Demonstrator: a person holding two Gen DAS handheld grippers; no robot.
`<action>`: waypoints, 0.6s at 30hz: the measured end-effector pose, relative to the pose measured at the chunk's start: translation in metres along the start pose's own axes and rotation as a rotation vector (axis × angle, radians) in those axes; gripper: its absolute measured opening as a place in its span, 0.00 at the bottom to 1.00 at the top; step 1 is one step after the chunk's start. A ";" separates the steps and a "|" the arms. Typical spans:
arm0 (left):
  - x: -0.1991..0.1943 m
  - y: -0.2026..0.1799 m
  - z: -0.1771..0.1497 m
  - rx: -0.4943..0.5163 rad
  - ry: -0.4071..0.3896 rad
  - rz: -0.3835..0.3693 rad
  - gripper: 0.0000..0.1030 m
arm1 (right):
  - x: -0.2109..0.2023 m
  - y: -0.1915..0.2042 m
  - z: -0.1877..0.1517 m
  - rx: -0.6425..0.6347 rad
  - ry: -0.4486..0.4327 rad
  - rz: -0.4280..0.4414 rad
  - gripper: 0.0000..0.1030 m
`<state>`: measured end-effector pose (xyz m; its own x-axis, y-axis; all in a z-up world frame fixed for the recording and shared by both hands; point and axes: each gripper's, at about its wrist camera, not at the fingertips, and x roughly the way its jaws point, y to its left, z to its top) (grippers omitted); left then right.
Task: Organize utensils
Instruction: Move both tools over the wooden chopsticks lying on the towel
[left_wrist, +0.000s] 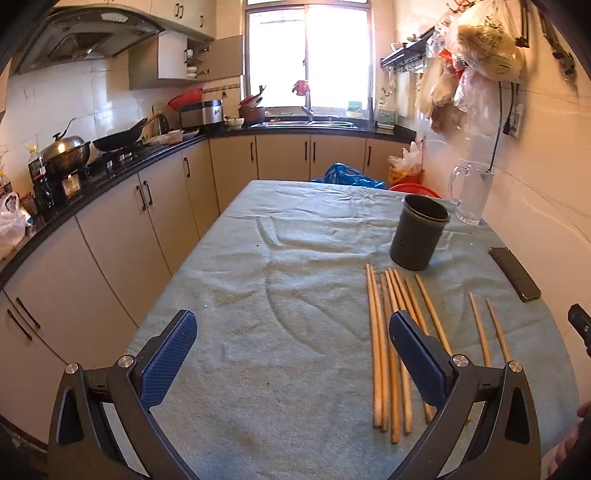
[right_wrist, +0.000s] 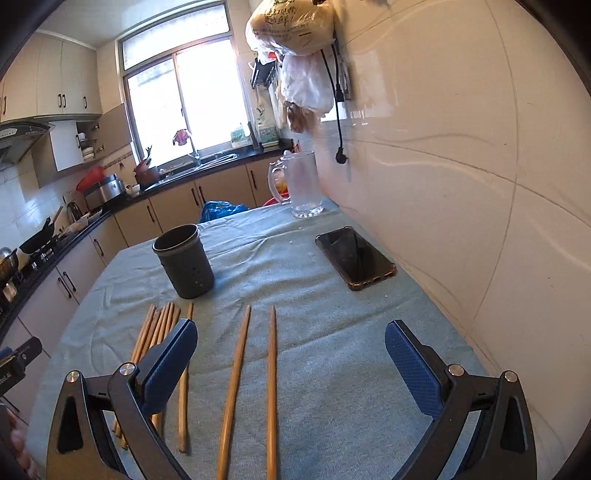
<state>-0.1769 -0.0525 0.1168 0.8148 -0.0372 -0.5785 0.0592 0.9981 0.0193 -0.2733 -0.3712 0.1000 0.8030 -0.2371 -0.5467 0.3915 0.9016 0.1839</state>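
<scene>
Several wooden chopsticks (left_wrist: 384, 350) lie in a loose bundle on the green-grey tablecloth (left_wrist: 277, 295), with a separate pair (left_wrist: 484, 332) to their right. A dark perforated utensil cup (left_wrist: 419, 230) stands upright behind them. My left gripper (left_wrist: 291, 328) is open and empty above the cloth, its right finger over the bundle. In the right wrist view the pair (right_wrist: 255, 387) lies between the open fingers of my right gripper (right_wrist: 291, 336), which is empty. The bundle (right_wrist: 159, 332) is at its left and the cup (right_wrist: 184, 260) behind.
A black phone (right_wrist: 354, 256) lies near the tiled wall on the right. A glass mug (right_wrist: 301, 184) stands at the table's far right corner. Kitchen counters with a stove and pans (left_wrist: 118, 138) run along the left. Bags hang on the wall (left_wrist: 480, 40).
</scene>
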 end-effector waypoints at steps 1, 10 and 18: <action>0.000 0.002 -0.005 0.008 -0.004 -0.003 1.00 | -0.013 0.002 -0.005 -0.012 -0.019 -0.006 1.00; -0.024 -0.012 -0.009 0.040 -0.103 0.017 1.00 | -0.045 0.013 -0.008 -0.078 -0.199 -0.055 1.00; -0.040 -0.020 -0.014 0.041 -0.164 -0.011 1.00 | -0.057 0.026 -0.013 -0.135 -0.267 -0.085 1.00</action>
<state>-0.2186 -0.0701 0.1278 0.8969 -0.0591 -0.4383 0.0894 0.9948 0.0487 -0.3145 -0.3295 0.1249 0.8667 -0.3839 -0.3184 0.4130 0.9103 0.0266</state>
